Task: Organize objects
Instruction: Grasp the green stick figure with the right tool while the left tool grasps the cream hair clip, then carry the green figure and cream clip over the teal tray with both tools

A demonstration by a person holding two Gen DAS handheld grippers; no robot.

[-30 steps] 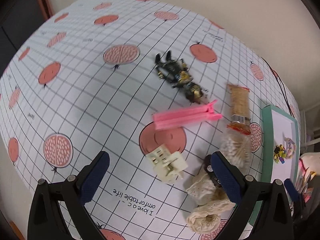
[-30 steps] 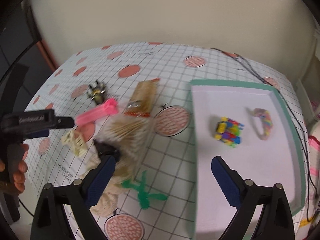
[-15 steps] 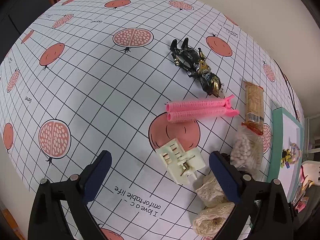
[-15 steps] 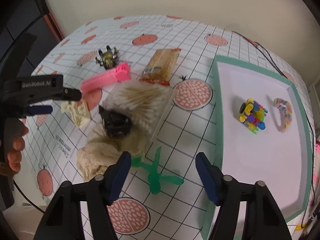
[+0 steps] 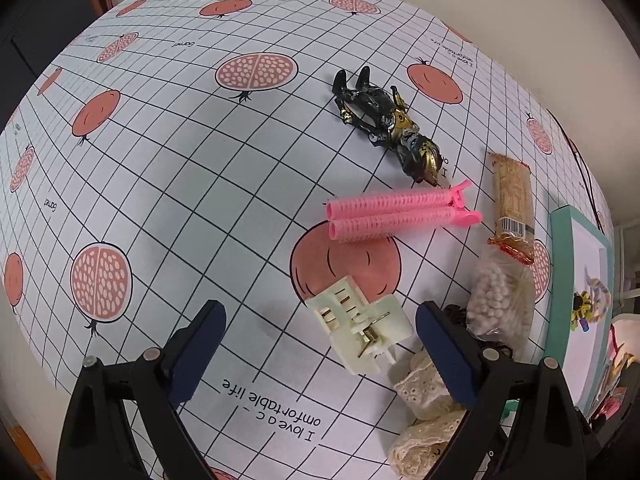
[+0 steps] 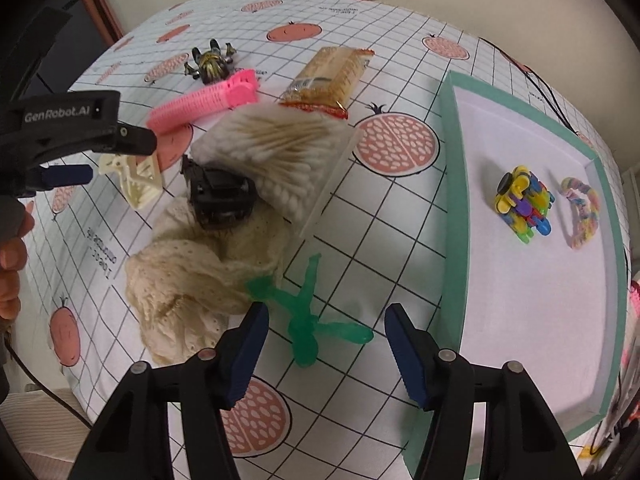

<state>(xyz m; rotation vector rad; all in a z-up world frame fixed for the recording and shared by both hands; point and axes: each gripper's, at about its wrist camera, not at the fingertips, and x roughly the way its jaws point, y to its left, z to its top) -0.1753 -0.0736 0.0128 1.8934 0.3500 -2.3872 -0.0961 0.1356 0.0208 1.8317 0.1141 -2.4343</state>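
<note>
Lining up 2 picks, judging by where each tool points.
left gripper (image 5: 318, 354): jaws spread wide, nothing held; cream plastic clip (image 5: 360, 334) lies on the cloth between the tips, so it looks like the target.
right gripper (image 6: 324, 350): jaws apart, nothing held; green figure (image 6: 306, 314) lies flat just ahead of the tips, beside the tray.
tray (image 6: 450, 200): teal rim, white floor; holds 2 items, block toy (image 6: 522, 202) and pastel band (image 6: 582, 210), apart from each other. Likely the drop zone.
clutter: pink curler clip (image 5: 394, 212), black-gold figure (image 5: 390, 124), snack pack (image 5: 514, 196), cotton swab bag (image 6: 280, 152) over a black object (image 6: 218, 196) and cream lace (image 6: 192, 276). All still on the cloth, outside the tray.
writing: "GenRobot.AI" on the left tool body in the right view; "I love a c... omfortable life" on tablecloth (image 5: 160, 184); barcode on the snack pack, digits unreadable.
</note>
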